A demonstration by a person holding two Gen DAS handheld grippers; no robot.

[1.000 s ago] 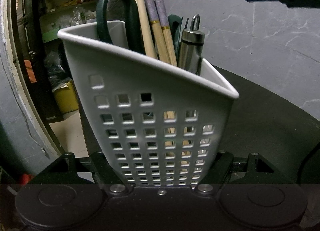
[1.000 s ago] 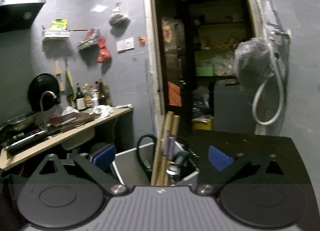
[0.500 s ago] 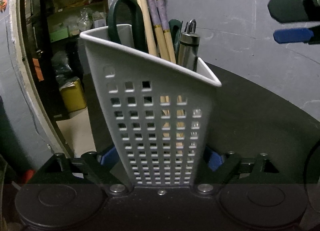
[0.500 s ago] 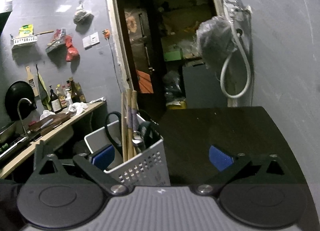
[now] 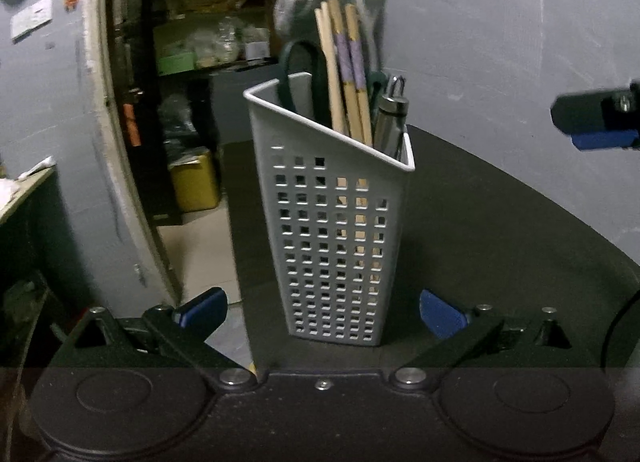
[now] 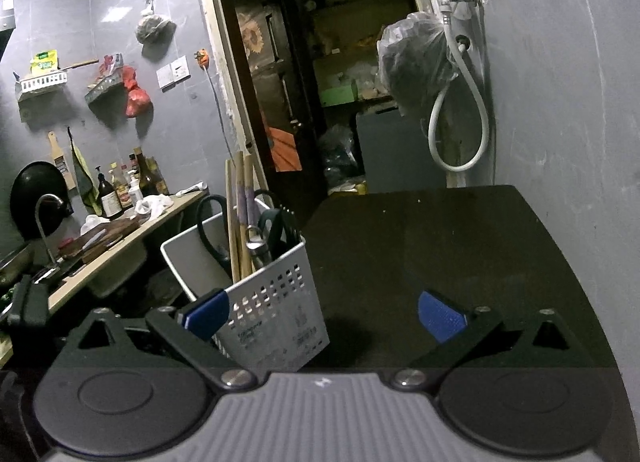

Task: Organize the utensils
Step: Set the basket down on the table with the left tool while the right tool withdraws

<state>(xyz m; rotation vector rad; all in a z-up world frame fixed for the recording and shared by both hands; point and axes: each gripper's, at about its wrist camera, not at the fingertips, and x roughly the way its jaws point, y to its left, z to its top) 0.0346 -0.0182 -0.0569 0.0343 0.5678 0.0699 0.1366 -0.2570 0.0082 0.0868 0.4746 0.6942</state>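
The utensil holder [image 5: 334, 230], a white perforated caddy, stands upright on the dark table [image 5: 500, 246], at the centre of my left wrist view. My left gripper [image 5: 322, 308] is spread wide, its blue pads on either side of the holder's base without touching it. In the right wrist view the holder [image 6: 256, 294] sits at lower left, near the table's left edge. My right gripper [image 6: 322, 316] is also wide open and holds nothing; its left pad overlaps the holder's wall in the frame, though I cannot tell whether it touches. Wooden chopsticks [image 5: 348, 74], green-handled scissors [image 5: 302, 74] and a steel tool [image 5: 390, 118] stick out of the top. Only the right view shows the kitchen counter [image 6: 132, 230] at left and the white hose [image 6: 460, 122] on the wall.
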